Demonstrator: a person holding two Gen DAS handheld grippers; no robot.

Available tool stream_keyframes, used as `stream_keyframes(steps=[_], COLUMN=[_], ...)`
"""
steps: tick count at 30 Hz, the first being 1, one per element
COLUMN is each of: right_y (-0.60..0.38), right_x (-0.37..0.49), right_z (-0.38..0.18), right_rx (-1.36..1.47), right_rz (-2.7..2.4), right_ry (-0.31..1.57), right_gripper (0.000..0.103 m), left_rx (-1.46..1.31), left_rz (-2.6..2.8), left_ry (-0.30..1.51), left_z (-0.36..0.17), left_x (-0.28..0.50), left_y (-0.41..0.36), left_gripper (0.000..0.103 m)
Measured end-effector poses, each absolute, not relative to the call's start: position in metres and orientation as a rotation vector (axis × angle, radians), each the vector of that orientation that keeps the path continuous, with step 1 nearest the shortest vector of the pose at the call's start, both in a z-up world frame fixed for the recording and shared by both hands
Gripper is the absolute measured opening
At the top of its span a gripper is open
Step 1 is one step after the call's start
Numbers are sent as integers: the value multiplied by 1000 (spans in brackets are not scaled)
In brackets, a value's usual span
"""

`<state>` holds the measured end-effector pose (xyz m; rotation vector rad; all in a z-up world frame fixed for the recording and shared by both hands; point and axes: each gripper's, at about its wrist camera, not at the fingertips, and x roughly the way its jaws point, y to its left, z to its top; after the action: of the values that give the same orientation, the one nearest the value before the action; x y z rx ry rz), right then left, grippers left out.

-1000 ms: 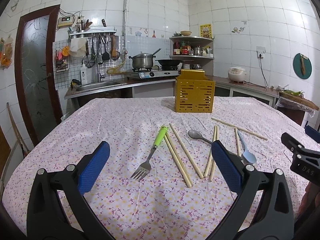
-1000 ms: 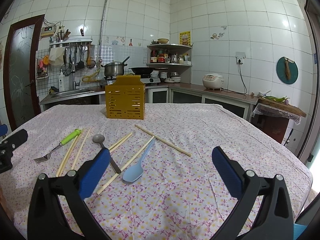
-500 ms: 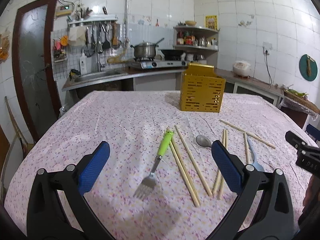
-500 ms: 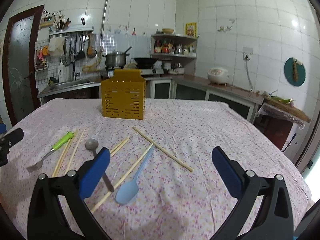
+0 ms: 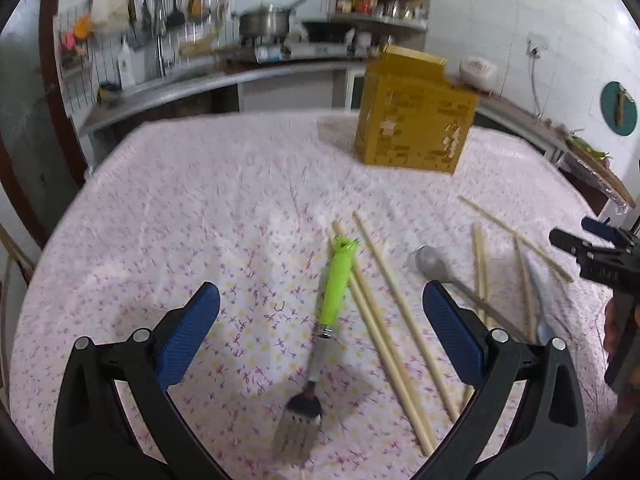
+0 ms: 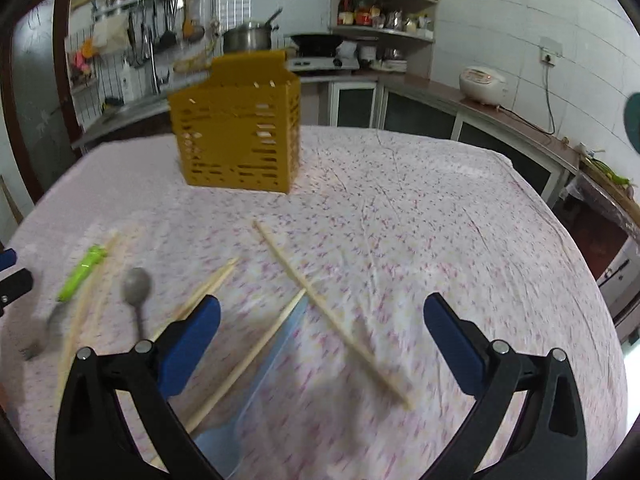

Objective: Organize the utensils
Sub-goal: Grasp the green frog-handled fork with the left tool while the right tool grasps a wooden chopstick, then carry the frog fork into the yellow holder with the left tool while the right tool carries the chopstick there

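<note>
Saw the left gripper (image 5: 320, 300) lower and nearer to the bench (image 5: 180, 208) than a second before, with the fork (image 5: 334, 280) bigger in its view. Saw the right gripper (image 6: 320, 312) lower and nearer too, tipped down over the blue spoon (image 6: 276, 356). Noticed no change in where the utensils lay.

Found the left fingers (image 5: 188, 332) spread wide apart, with nothing in them. Spotted the fork flat on the flowery cloth between them, touching neither one, with its green handle pointing away and its prongs toward the camera. Counted three chopsticks (image 5: 368, 320) just to the right of the fork, two of them side by side and close against the handle. Spotted the metal spoon (image 5: 432, 264) farther right, with its handle going behind the right-hand finger. Saw more chopsticks (image 5: 480, 264) past the spoon.

Found the right fingers (image 6: 452, 344) wide apart too, with nothing in them. Saw the blue spoon flat on the cloth between them, nearer the left-hand finger, with one chopstick (image 6: 256, 348) right beside it. Saw another long chopstick (image 6: 332, 316) slanting across the gap. Could not tell from the blur whether it touched the spoon.

Saw the yellow holder (image 6: 240, 136) standing upright at the far side of the bench, well apart from everything lying flat.
</note>
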<state>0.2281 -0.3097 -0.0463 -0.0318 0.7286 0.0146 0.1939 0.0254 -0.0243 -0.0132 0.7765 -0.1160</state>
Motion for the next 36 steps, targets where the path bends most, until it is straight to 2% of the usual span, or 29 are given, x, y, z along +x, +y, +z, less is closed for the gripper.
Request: stream_keyframes(steps=[4,10,12,16,18,21,24,28,32,34,36], right_y=[-313,-307,-302,-299,-298,-295,-287,-279,-271,-270,-269], right_x=[265,295,301,318,328,334,341,351,356,357,360], right_z=[-59,-67,-70,-80,-87,-88,-87,-86,-85,-85,-84], right_rx=[-57,-93,-107,-99,-87,-80,-129,-174,-219,-215,-194], right_rz=[58,108,135,188,212,246,257,268,262,261,260], right_ry=[803,845,870,938,994,1030,1057,1110,1153,1164,1172], right_gripper=[99,95,83,67,50,43,32,28,26,21,11], left_rx=[-34,-38,-29,10,18,22,18,14,65,80,81], left_rz=[-120,-152,-165,-174,-178,-199,-208,-216,-209,-209,-210], left_ry=[845,911,932,961,981,1005,1031,1063,1096,1103,1108], left_z=[-39,-53,-57,-63,-65,-66,-68,-67,-69,-70,-69], left_x=[216,234,238,246,249,256,265,274,283,285,288], left_y=[31,30,27,19,18,17,17,17,8,5,5], left_gripper=[96,82,74,70,59,51,49,36,34,34,32])
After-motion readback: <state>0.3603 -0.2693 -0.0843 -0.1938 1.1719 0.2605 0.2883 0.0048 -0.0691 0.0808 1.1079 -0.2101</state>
